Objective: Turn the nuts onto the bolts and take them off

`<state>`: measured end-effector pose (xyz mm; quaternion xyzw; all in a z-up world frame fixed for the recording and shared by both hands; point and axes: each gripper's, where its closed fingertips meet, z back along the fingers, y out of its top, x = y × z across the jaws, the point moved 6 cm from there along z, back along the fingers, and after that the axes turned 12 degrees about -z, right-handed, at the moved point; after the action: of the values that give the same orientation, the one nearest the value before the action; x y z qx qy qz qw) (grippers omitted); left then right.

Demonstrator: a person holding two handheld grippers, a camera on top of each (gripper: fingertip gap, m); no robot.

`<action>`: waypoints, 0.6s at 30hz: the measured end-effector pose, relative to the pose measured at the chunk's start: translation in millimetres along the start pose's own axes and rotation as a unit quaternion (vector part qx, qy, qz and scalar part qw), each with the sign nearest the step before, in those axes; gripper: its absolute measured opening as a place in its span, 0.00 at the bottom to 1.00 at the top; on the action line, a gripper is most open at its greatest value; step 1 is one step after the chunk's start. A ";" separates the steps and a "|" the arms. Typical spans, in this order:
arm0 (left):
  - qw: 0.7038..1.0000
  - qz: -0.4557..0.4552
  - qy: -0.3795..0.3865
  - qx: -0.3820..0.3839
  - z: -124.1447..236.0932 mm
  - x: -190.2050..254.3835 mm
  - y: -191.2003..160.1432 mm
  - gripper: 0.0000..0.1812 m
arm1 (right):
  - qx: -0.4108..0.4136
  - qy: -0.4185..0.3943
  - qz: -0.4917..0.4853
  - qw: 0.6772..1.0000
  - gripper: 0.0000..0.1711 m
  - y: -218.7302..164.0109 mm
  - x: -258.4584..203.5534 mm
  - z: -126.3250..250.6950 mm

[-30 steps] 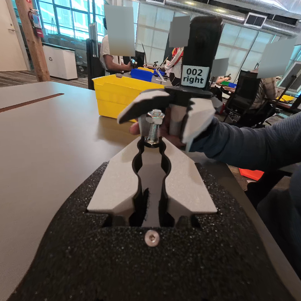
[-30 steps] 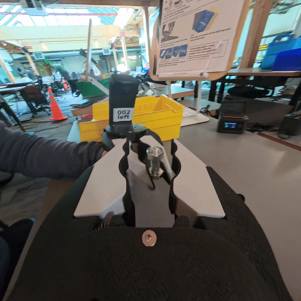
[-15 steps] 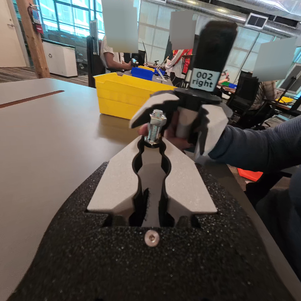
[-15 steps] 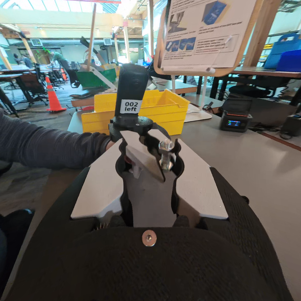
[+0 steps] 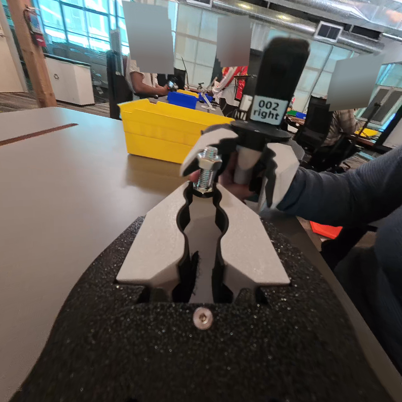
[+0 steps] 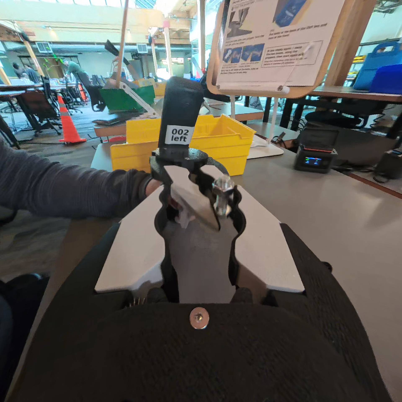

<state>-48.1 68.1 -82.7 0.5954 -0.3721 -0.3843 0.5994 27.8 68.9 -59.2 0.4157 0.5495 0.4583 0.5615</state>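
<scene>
A silver bolt [image 5: 204, 177] stands upright, its head clamped between the tips of my left gripper [image 5: 203, 191]. A hex nut [image 5: 209, 161] sits on its thread just below the top end. My right gripper [image 5: 224, 189] faces it with its jaws wide apart, and one finger [image 5: 204, 148] lies right beside the nut. In the right wrist view the right gripper [image 6: 199, 195] is open and the nut [image 6: 223, 187] and bolt [image 6: 221, 204] stand close to its right finger [image 6: 256, 235]. The left gripper [image 6: 219, 215] holds the bolt from below there.
A grey table [image 5: 65, 195] lies under both grippers, its edge close on the right in the left wrist view. A yellow bin [image 5: 163, 134] stands at the far side, also in the right wrist view [image 6: 217, 139]. An instruction board on a stand [image 6: 272, 43] and a small black device [image 6: 313, 158] are behind. Spacing between my two grippers at the tips: around 4 cm. Both grippers' tips are roughly 35 cm from the small black device [image 6: 313, 158].
The right gripper has opened wider and shifted, so the bolt now sits by its right finger. The nut now sits a little lower, with thread showing above it. The left gripper keeps its hold.
</scene>
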 end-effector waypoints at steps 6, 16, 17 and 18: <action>1.000 -0.002 -0.019 -0.009 -7.6 7.3 -2.4 0.09 | 0.057 -0.005 -0.033 0.998 0.32 10.1 11.0 13.0; 1.000 0.004 0.008 0.009 6.1 -6.4 3.1 0.09 | 0.073 -0.024 -0.029 0.997 0.28 5.4 7.4 19.1; 1.000 -0.001 0.000 0.004 3.8 -3.4 2.6 0.09 | 0.073 -0.032 -0.021 0.997 0.30 6.3 9.6 16.3; 1.000 -0.005 -0.010 -0.003 0.8 0.1 1.4 0.09 | 0.067 -0.033 -0.016 0.997 0.32 6.6 10.2 11.0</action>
<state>-48.7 67.6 -81.4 0.5917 -0.3737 -0.3943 0.5956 38.2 80.8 -54.6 0.4583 0.5672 0.3970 0.5573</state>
